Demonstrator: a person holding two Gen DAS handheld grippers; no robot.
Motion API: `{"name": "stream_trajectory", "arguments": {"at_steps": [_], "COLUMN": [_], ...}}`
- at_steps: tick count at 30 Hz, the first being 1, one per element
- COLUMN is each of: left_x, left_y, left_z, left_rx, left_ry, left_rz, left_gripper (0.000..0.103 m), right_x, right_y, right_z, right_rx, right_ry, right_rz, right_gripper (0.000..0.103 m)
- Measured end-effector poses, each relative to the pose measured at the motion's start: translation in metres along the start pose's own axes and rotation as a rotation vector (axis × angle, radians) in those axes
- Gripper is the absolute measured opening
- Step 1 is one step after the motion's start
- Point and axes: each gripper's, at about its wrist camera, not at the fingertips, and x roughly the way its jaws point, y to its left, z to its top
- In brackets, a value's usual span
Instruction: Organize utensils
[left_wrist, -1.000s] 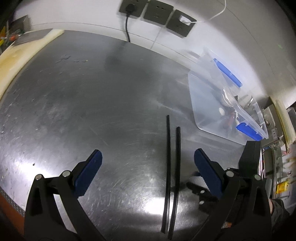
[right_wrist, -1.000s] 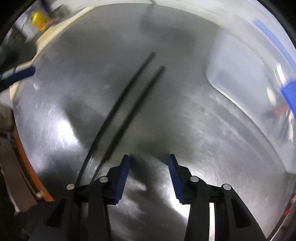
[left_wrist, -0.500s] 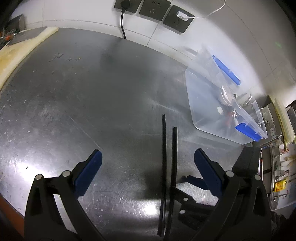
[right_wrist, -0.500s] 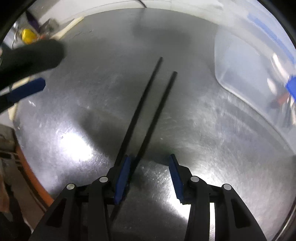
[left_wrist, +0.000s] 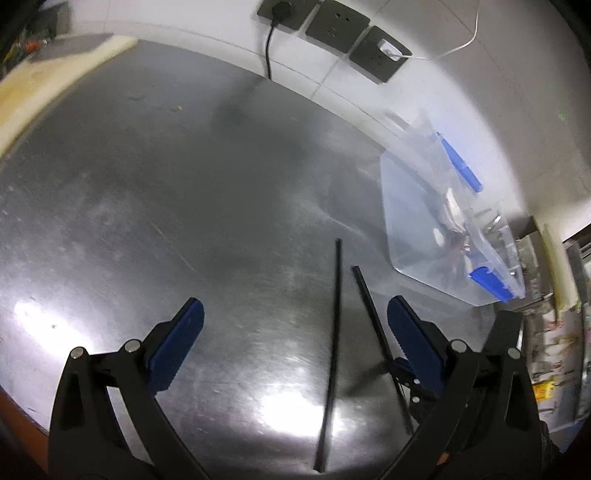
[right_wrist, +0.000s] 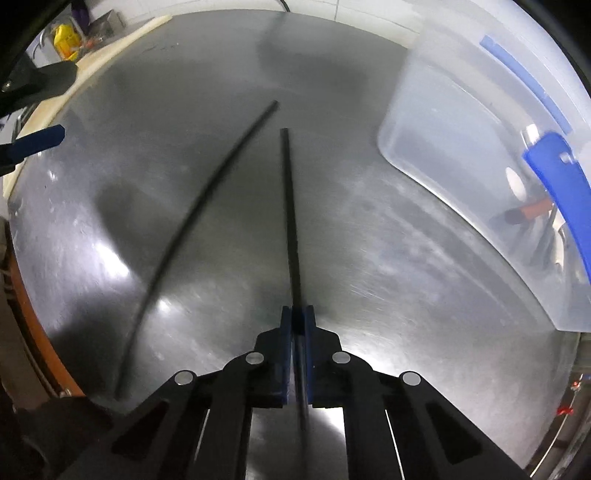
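Observation:
Two black chopsticks are on the steel table. My right gripper (right_wrist: 296, 321) is shut on one chopstick (right_wrist: 290, 221), which points straight ahead from between its blue pads. The other chopstick (right_wrist: 192, 221) lies on the table to its left. In the left wrist view my left gripper (left_wrist: 295, 325) is open and empty above the table, with the loose chopstick (left_wrist: 332, 350) between its fingers and the held chopstick (left_wrist: 373, 321) slanted near its right finger. A clear plastic bin (left_wrist: 443, 229) with blue latches holds several utensils at the right; it also shows in the right wrist view (right_wrist: 480, 166).
Wall sockets (left_wrist: 332, 26) with a black cord and a white cable are on the tiled wall behind the table. A pale cutting board (left_wrist: 48, 85) lies at the far left. The table's front edge (right_wrist: 40, 354) is at the lower left. A cluttered shelf (left_wrist: 554, 332) stands right of the bin.
My right gripper has closed on the right-hand chopstick and swung it away from the other one. The left gripper stays open and has shifted only slightly.

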Motion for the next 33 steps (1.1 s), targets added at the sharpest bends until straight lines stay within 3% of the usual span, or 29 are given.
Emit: {"name": "stream_trajectory", "arguments": {"at_steps": [2,4,5,7,8,15,18,21,23,26,28,33], "left_x": [0.006,0.016,0.024,0.035,0.043,0.069,0.074,0.080,0.087,0.088,0.081,0.042], "left_y": [-0.002,-0.007,-0.010,-0.017,-0.023,-0.060,-0.075,-0.088,-0.098,-0.104,-0.109,-0.143], "left_z": [-0.002,-0.007,-0.010,-0.016,-0.020,-0.044,-0.051,-0.056,-0.060,-0.063,-0.062,-0.040], "left_rx": [-0.019,-0.055,-0.082,-0.109,-0.112,-0.068,-0.045,-0.034,-0.036,-0.040,-0.041,0.024], "left_ry": [0.031,0.082,0.121,0.173,0.203,0.308,0.327,0.336,0.361,0.365,0.340,0.227], "left_rz": [-0.048,-0.121,-0.172,-0.229,-0.252,-0.268,-0.282,-0.294,-0.309,-0.311,-0.309,-0.358], "left_gripper": [0.095,0.095,0.095,0.095,0.095,0.095,0.095,0.070,0.039,0.014,0.008,0.008], "right_x": [0.000,0.002,0.003,0.004,0.005,-0.010,-0.022,-0.031,-0.032,-0.041,-0.046,-0.076], "right_y": [-0.007,-0.019,-0.026,-0.045,-0.048,-0.086,-0.094,-0.098,-0.108,-0.112,-0.124,-0.140], "right_z": [-0.005,-0.011,-0.015,-0.024,-0.027,-0.057,-0.067,-0.071,-0.073,-0.078,-0.080,-0.074], "right_rx": [0.005,0.044,0.075,0.168,0.191,0.330,0.342,0.320,0.306,0.287,0.281,0.243], "right_ry": [0.010,0.026,0.036,0.059,0.065,0.035,0.003,-0.019,-0.027,-0.042,-0.050,-0.130], "right_rz": [0.014,0.090,0.136,0.306,0.341,0.617,0.694,0.730,0.747,0.778,0.803,0.838], "right_gripper": [0.007,0.007,0.007,0.006,0.007,0.007,0.007,0.007,0.007,0.007,0.007,0.007]}}
